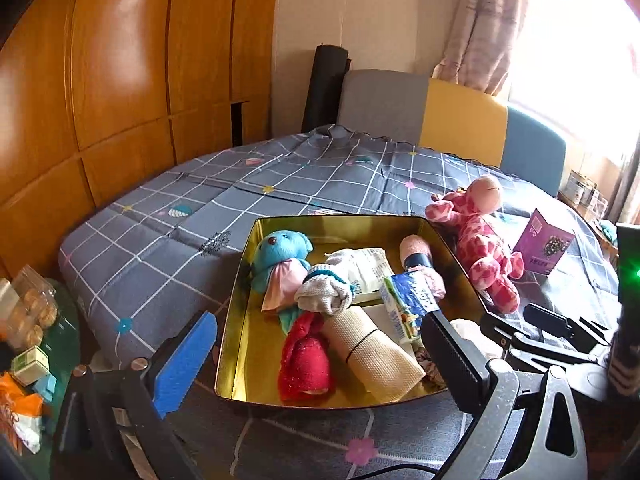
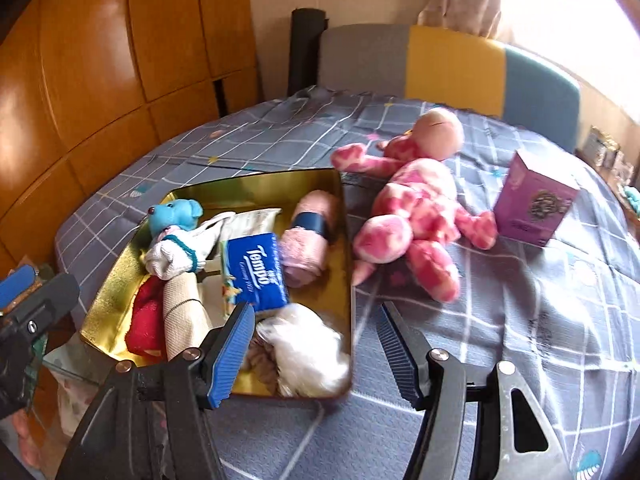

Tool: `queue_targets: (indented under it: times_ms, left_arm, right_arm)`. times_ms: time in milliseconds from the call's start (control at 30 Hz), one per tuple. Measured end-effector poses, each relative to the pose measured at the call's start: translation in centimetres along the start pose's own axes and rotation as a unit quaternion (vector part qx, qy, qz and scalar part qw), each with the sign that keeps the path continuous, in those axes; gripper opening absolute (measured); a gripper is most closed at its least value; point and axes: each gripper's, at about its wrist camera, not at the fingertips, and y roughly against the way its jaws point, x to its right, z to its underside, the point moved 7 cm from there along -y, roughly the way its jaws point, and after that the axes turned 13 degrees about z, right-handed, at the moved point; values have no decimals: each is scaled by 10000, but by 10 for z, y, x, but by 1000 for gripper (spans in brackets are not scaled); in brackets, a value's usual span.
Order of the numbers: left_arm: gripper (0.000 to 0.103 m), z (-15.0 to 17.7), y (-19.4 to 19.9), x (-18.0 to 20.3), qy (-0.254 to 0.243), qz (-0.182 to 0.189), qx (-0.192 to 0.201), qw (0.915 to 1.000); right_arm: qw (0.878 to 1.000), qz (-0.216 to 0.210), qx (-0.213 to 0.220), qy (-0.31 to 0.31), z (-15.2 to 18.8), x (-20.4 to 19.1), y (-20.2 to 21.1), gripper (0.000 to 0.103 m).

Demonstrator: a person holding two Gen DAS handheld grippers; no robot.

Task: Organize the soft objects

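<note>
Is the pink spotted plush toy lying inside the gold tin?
No, the pink spotted plush toy lies on the checked tablecloth to the right of the gold tin, outside its rim.

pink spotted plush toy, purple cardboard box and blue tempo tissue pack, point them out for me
pink spotted plush toy (image 2: 416,196), right wrist view, on its belly
purple cardboard box (image 2: 534,200), right wrist view, on its front face
blue Tempo tissue pack (image 2: 256,272), right wrist view, on its printed top

Pink spotted plush (image 2: 416,204) sprawls beside gold tin (image 2: 347,240) crammed with soft items.
</note>
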Motion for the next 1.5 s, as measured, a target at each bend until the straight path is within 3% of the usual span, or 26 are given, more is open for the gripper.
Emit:
queue_targets:
  times_ms: [433, 1500]
  left_arm:
    - [103, 4, 10, 26, -284, -32, 29, 9996]
    - [103, 6, 9, 23, -222, -77, -46, 9997]
  right_arm:
    - [9993, 185, 322, 35, 8, 7, 24, 64]
    - [9993, 160, 324, 58, 6, 3, 27, 64]
